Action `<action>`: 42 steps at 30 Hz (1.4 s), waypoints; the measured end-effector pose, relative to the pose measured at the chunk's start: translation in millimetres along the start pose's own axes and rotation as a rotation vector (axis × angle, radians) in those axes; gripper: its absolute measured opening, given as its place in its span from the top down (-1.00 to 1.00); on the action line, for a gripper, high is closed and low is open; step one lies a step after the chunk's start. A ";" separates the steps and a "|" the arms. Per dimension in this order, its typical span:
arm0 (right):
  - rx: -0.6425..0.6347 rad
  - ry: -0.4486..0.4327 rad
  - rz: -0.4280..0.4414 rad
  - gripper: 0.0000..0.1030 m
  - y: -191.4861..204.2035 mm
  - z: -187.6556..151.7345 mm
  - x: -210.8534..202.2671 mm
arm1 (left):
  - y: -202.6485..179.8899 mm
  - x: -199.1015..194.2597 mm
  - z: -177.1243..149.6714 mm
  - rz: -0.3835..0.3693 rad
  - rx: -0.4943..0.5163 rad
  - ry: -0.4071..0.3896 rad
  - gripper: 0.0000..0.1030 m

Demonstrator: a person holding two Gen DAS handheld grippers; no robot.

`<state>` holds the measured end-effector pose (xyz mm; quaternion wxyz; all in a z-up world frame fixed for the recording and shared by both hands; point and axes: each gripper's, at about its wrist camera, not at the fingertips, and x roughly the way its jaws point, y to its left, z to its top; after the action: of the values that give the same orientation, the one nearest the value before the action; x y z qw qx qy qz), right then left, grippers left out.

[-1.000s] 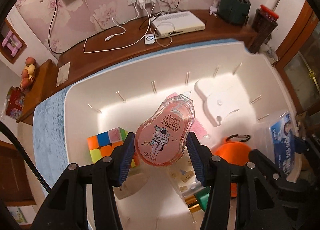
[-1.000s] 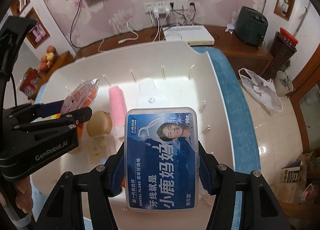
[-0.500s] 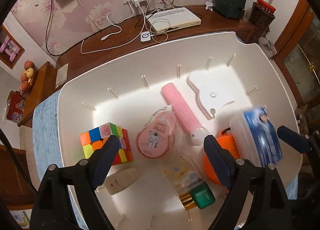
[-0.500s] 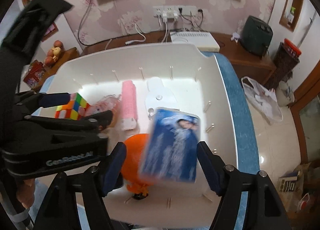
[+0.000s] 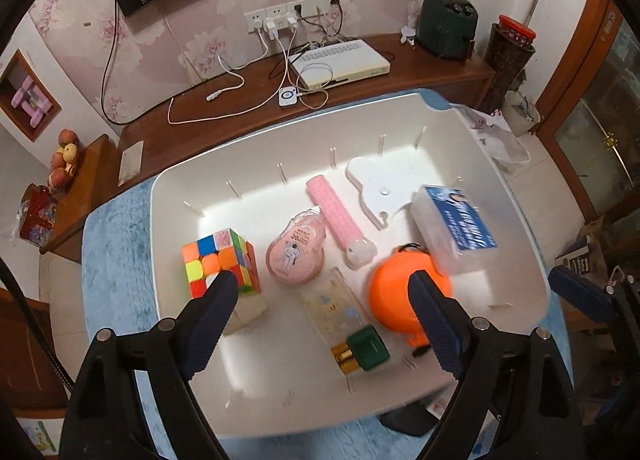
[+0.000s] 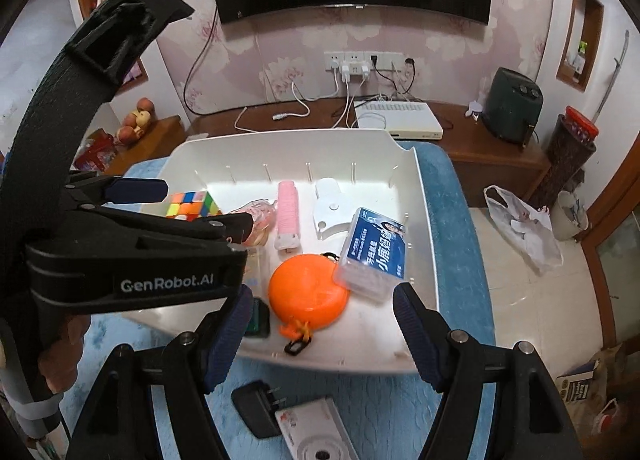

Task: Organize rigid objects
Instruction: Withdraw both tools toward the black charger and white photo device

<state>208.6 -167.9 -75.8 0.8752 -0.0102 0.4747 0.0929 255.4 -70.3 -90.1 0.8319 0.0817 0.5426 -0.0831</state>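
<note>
White plastic bin [image 5: 168, 244] holds the pink tape dispenser [image 5: 295, 256] beside the puzzle cube [image 5: 218, 260], and the blue floss box [image 6: 374, 252] leans on the orange disc [image 6: 308, 292]. Left hand-held gripper [image 5: 320, 312] and right hand-held gripper [image 6: 320, 324] both gape wide, empty, above the bin.

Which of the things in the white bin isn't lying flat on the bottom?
The blue-labelled dental floss box: one edge rests tilted on the orange round case; the others lie flat.
</note>
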 end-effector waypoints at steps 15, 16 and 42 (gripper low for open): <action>-0.004 -0.085 0.011 -0.42 -16.3 -33.7 -73.6 | -12.0 -85.4 -41.3 0.022 -0.065 -0.098 -0.72; -0.007 -0.085 0.009 -0.42 -16.3 -36.9 -75.7 | -11.9 -89.1 -44.5 0.018 -0.073 -0.101 -0.72; -0.084 0.080 0.006 -0.42 -7.6 -141.0 -35.1 | -30.3 -80.2 -145.4 -0.039 -0.176 -0.046 -0.83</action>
<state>74.4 -195.6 -124.5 0.8539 -0.0489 0.5052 0.1150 87.3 -62.9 -75.9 0.8463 -0.0041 0.5300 -0.0532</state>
